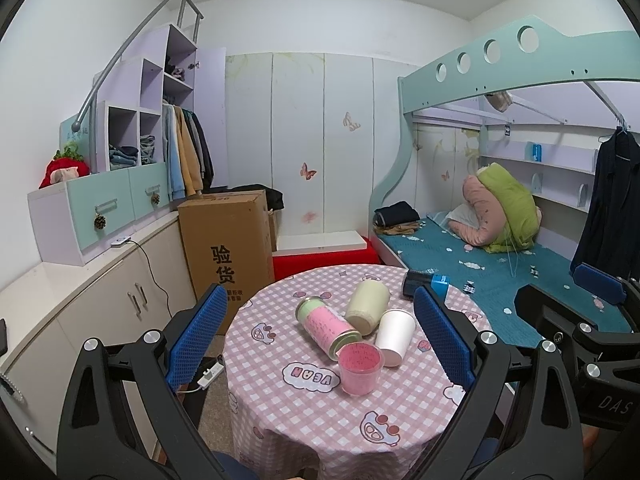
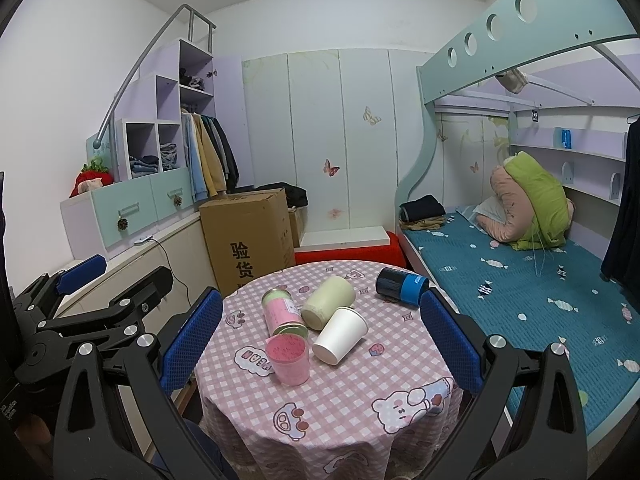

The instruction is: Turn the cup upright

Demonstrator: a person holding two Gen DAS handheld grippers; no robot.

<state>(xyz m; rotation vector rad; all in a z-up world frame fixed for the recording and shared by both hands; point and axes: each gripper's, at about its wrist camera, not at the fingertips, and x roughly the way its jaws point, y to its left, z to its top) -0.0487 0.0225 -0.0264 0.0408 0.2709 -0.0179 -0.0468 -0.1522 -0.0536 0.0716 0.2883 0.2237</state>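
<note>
A white paper cup point(image 1: 394, 336) point(image 2: 340, 340) lies on its side on the round table with a pink checked cloth point(image 1: 304, 420) point(image 2: 400, 376). A pink translucent cup point(image 1: 360, 368) point(image 2: 289, 360) stands upright in front of it. A pink-and-green tin point(image 1: 326, 326) point(image 2: 282, 316), a cream cup point(image 1: 368, 306) point(image 2: 328, 302) and a dark blue cup point(image 1: 424, 283) point(image 2: 400, 290) lie on their sides. My left gripper point(image 1: 320, 336) and my right gripper point(image 2: 322, 342) are both open and empty, held above the table's near side.
A cardboard box point(image 1: 228, 248) stands on the floor behind the table to the left, with a low cabinet point(image 1: 80, 300) along the left wall. A bunk bed with a teal mattress point(image 2: 540, 300) is close on the right. A red bench point(image 1: 324, 260) is behind the table.
</note>
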